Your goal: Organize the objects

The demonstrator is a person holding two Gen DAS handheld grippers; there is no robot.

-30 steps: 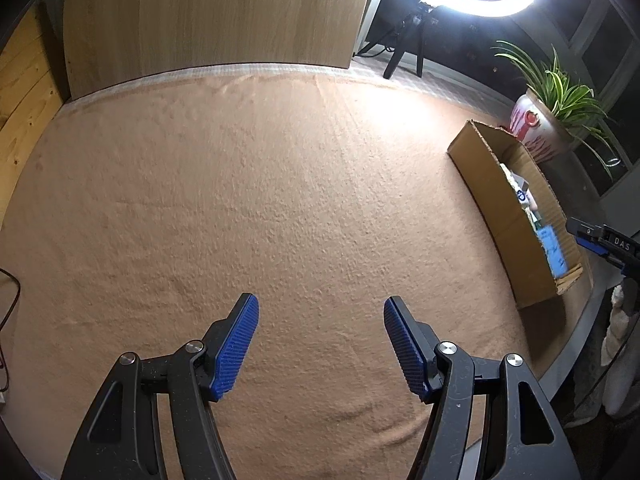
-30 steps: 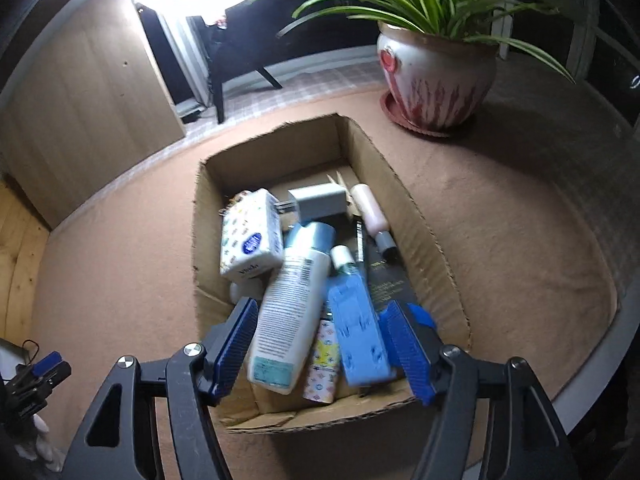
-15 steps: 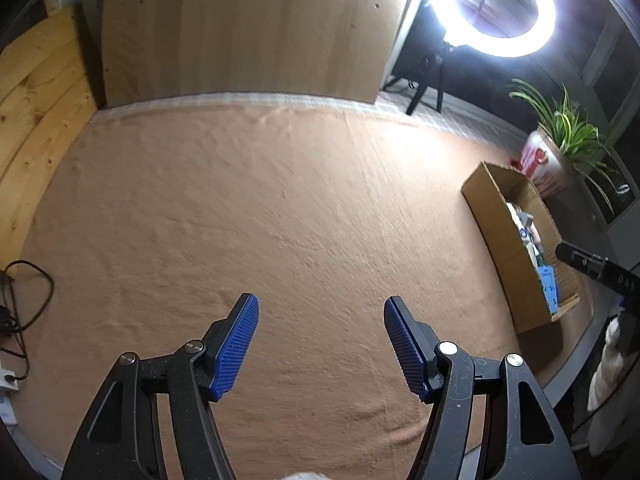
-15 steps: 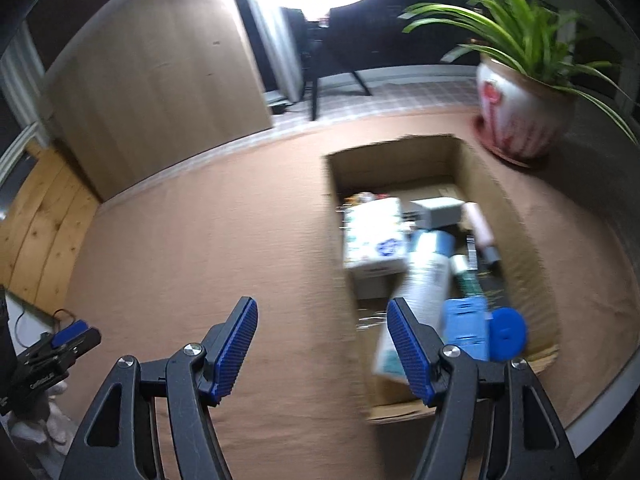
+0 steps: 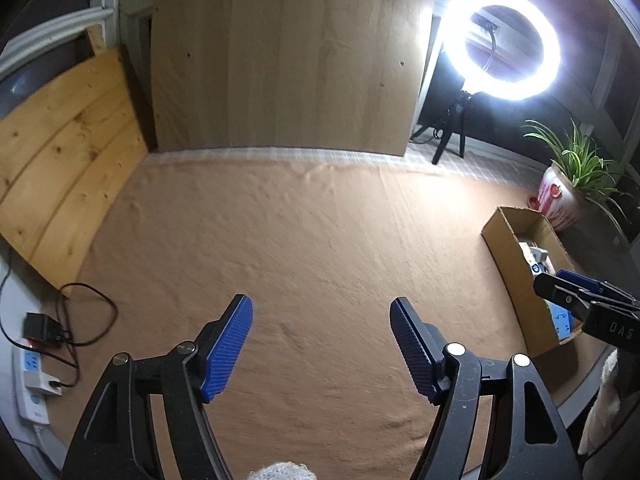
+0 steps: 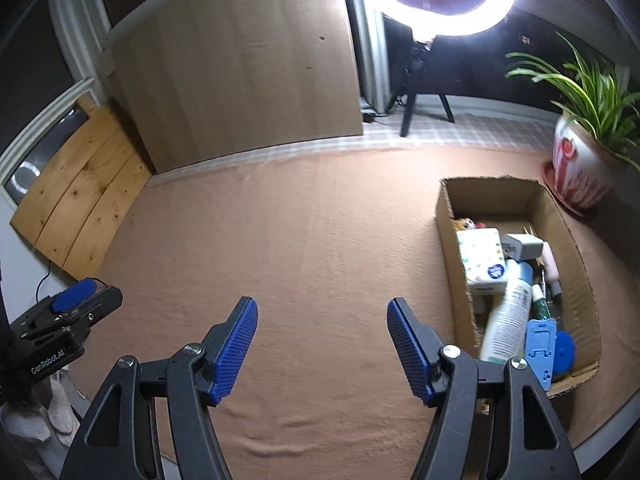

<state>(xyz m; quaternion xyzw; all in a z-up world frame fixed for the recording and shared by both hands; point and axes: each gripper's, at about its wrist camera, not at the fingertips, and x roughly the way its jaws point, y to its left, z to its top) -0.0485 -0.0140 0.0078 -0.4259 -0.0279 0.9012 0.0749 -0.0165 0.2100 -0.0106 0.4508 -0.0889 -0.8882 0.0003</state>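
A ring light point(image 5: 502, 42), a potted plant point(image 6: 584, 160) and wood panels point(image 5: 280, 60) edge the tabletop's tan cloth point(image 5: 320, 240). The cardboard box point(image 6: 454, 248), beside the pot, holds a white bottle point(image 6: 506, 316), a tissue pack point(image 6: 482, 260) and a blue stand point(image 6: 540, 344). The left tool point(image 5: 320, 344), its jaws just widened, and right tool point(image 6: 320, 344) are both released and empty. Only the left view shows the power strip point(image 5: 30, 380).

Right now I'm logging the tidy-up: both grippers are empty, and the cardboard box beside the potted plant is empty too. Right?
Not quite. The cardboard box is full, holding a white bottle and other items, as the right wrist view shows. Both the left gripper and right gripper are empty.
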